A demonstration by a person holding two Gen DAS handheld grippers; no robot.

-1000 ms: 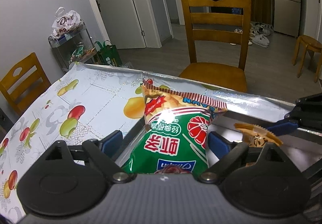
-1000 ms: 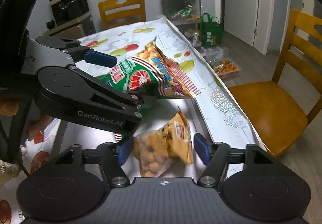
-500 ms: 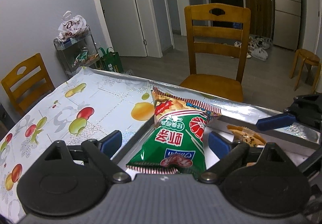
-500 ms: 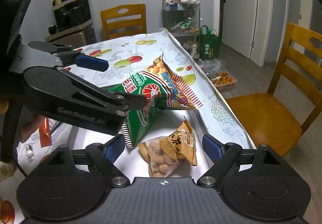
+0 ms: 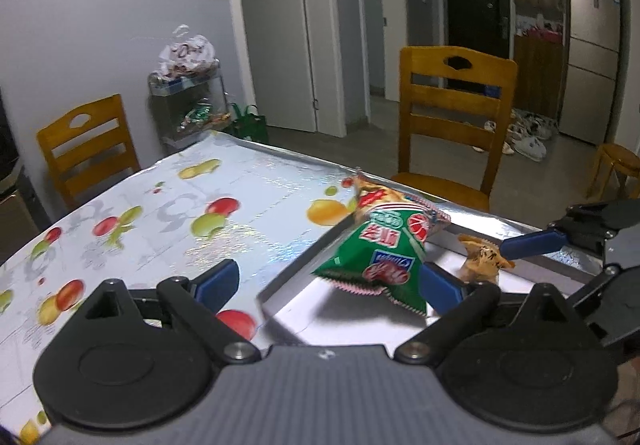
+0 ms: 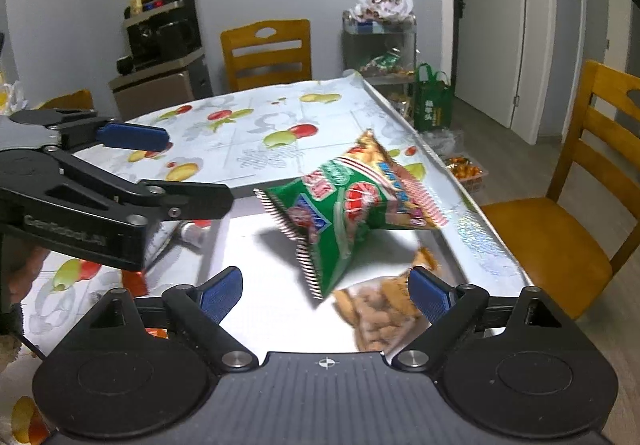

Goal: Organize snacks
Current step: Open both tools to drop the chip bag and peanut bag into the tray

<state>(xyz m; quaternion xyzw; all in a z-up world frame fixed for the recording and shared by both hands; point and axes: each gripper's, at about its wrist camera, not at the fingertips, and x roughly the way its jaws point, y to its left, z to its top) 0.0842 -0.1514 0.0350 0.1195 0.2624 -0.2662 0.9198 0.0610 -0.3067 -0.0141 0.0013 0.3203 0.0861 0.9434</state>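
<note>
A green snack bag (image 6: pixel 340 213) tilts above the white tray (image 6: pixel 256 285), its upper end by the far rim and a shadow under it; in the left wrist view the green bag (image 5: pixel 380 245) is blurred. A clear-and-orange peanut pack (image 6: pixel 380 321) lies in the tray between my right gripper's fingers, near the right one. My right gripper (image 6: pixel 325 291) is opening and its pads do not press on the pack. My left gripper (image 5: pixel 326 281) stands open, back from the bag, and shows at the left as left gripper (image 6: pixel 198 171).
The table (image 5: pixel 160 213) wears a fruit-print cloth. Red wrappers (image 6: pixel 134 281) and a small tube (image 6: pixel 192 231) lie left of the tray. A wooden chair (image 5: pixel 452 125) stands behind the table's far edge, another chair (image 6: pixel 580 213) at the right. A snack cart (image 6: pixel 378 45) stands beyond.
My left gripper has drawn back and up from the green bag, which now sits farther off and tipped. My right gripper's jaws have widened off the peanut pack and pulled back a little.
</note>
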